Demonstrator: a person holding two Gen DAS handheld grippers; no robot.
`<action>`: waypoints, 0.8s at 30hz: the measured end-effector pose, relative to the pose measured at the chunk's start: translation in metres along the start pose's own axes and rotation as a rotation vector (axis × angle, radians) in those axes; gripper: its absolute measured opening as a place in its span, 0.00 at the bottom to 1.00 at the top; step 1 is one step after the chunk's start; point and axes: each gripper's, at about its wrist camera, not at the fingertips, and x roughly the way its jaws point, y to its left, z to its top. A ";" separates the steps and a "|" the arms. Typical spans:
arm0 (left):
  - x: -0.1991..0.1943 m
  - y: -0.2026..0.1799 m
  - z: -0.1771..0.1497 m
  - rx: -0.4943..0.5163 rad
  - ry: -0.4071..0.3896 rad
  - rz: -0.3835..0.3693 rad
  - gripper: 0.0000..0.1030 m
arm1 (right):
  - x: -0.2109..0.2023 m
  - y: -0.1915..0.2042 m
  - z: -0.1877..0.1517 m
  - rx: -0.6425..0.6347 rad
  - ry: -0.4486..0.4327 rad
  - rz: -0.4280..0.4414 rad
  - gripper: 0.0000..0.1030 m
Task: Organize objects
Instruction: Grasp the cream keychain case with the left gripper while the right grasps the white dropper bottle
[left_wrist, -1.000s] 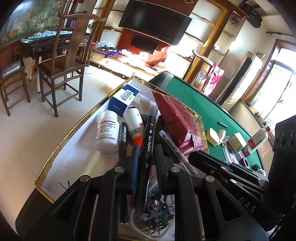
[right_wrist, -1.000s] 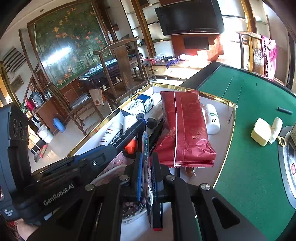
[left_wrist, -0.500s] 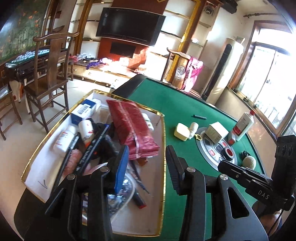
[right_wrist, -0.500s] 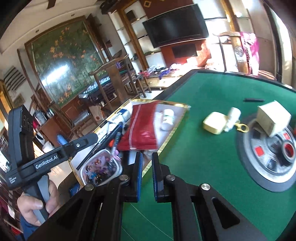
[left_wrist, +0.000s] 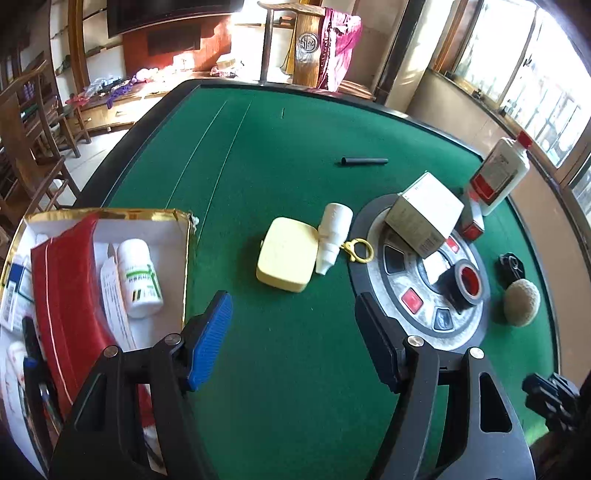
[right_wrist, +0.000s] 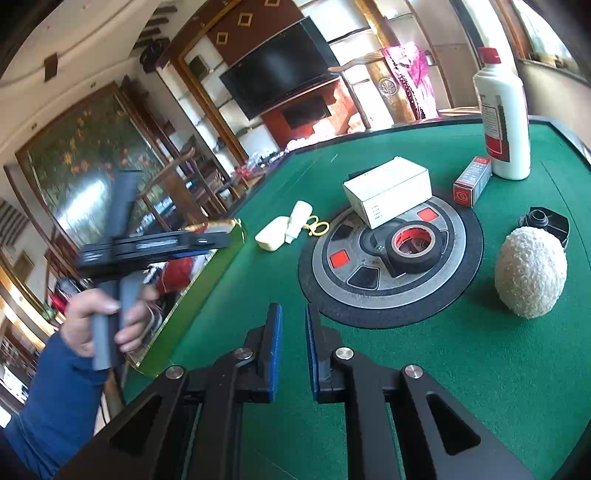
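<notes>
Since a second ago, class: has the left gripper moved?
Yes. The left gripper swung off the gold-edged box, now at its left, out over the green table.

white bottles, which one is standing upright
The tall red-capped bottle by the far table edge; the one in the tray and the one beside the yellow case lie flat.

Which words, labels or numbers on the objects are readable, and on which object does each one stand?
None can be read with certainty.
White pill bottle in the gold-rimmed box: green label, print too small.
Tall white bottle: label blurred.
Small red carton: print too small.
White cardboard box: tiny marks, unreadable.
</notes>
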 end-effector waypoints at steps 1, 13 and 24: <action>0.008 0.000 0.005 0.010 0.013 0.002 0.68 | 0.001 0.001 0.000 0.001 0.006 0.013 0.17; 0.066 -0.020 0.020 0.199 0.084 0.169 0.68 | 0.005 -0.017 -0.004 0.107 0.041 0.065 0.24; 0.079 -0.002 0.013 0.018 0.060 0.094 0.45 | 0.003 -0.015 -0.007 0.102 0.034 0.051 0.24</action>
